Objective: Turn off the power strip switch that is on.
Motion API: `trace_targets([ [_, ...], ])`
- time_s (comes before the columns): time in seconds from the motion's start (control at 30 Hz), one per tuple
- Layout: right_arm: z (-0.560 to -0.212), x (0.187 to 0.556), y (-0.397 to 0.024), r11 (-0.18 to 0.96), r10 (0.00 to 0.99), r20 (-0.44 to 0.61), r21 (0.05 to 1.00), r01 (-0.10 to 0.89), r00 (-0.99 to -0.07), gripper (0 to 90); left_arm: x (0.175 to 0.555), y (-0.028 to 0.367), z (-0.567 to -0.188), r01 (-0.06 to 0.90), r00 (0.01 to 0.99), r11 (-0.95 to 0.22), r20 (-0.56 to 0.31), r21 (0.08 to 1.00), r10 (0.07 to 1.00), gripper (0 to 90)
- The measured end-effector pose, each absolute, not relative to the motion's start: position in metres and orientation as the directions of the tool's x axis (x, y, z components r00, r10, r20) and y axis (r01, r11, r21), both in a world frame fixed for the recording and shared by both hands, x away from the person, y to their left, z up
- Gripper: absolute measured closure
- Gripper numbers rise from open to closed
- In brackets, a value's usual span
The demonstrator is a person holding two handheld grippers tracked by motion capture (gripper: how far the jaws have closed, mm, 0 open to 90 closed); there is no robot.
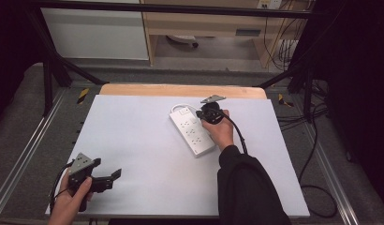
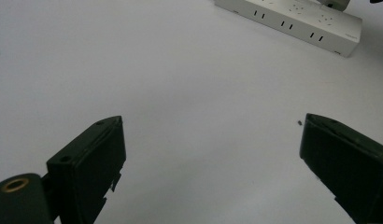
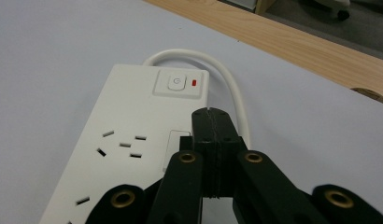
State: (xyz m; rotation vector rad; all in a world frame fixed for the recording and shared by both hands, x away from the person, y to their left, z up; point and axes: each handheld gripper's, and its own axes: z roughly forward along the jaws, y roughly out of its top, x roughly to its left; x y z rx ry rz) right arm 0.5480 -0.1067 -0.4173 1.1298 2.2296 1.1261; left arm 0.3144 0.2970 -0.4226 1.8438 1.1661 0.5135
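Observation:
A white power strip [image 1: 192, 130] lies slantwise on the white table top [image 1: 134, 140], with a square switch [image 3: 177, 84] and a red lamp at its far end. Its white cable [image 3: 227, 79] loops out from that end. My right gripper [image 3: 212, 114] is shut with nothing between its jaws, and its tips hover over the strip just short of the switch; the high view shows the right gripper [image 1: 202, 114] at the strip's far end. My left gripper [image 1: 117, 174] rests near the table's front left corner, jaws wide apart and empty. The left gripper view has the power strip [image 2: 292, 21] far off.
A wooden board edge [image 1: 180, 90] runs along the table's far side. Black frame bars [image 1: 54, 65] stand at both back corners. Cables [image 1: 312, 140] trail on the floor to the right. A tiny dark speck [image 2: 299, 123] lies on the table top.

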Motion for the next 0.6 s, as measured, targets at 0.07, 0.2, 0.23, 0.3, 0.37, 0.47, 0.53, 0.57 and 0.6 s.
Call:
trace_targets([
  [0.07,-0.4186,0.5470,-0.1058,0.353,0.802,0.010,0.798,0.488,-0.597,90.0,0.3144,0.2971,-0.4226,0.515,0.475,-0.181,-0.102,0.838,0.874,6.9],
  [0.2,-0.4192,0.5462,-0.1042,0.360,0.797,0.004,0.801,0.479,-0.605,90.0,0.3144,0.2971,-0.4226,0.515,0.475,-0.182,-0.102,0.837,0.874,6.9],
  [0.23,-0.4192,0.5455,-0.1031,0.358,0.797,0.007,0.800,0.482,-0.604,90.0,0.3145,0.2969,-0.4226,0.515,0.475,-0.181,-0.103,0.838,0.874,6.9],
  [0.3,-0.4190,0.5448,-0.1021,0.363,0.794,0.005,0.799,0.480,-0.608,90.0,0.3144,0.2969,-0.4226,0.515,0.476,-0.182,-0.103,0.838,0.873,6.9],
  [0.37,-0.4192,0.5443,-0.1016,0.365,0.793,0.002,0.799,0.478,-0.609,90.0,0.3144,0.2971,-0.4226,0.514,0.475,-0.182,-0.102,0.838,0.874,6.9],
  [0.47,-0.4200,0.5430,-0.1010,0.369,0.791,0.000,0.797,0.478,-0.611,90.0,0.3145,0.2972,-0.4225,0.514,0.475,-0.181,-0.102,0.838,0.874,6.9],
  [0.53,-0.4209,0.5425,-0.1006,0.374,0.790,-0.003,0.795,0.477,-0.614,90.0,0.3145,0.2970,-0.4226,0.514,0.476,-0.182,-0.102,0.838,0.874,6.9],
  [0.57,-0.4211,0.5422,-0.1002,0.373,0.790,0.001,0.794,0.481,-0.613,90.0,0.3145,0.2969,-0.4226,0.514,0.476,-0.182,-0.103,0.838,0.873,6.9],
  [0.6,-0.4220,0.5421,-0.0994,0.377,0.787,-0.002,0.793,0.478,-0.617,90.0,0.3145,0.2970,-0.4226,0.514,0.476,-0.183,-0.102,0.838,0.873,6.9],
])
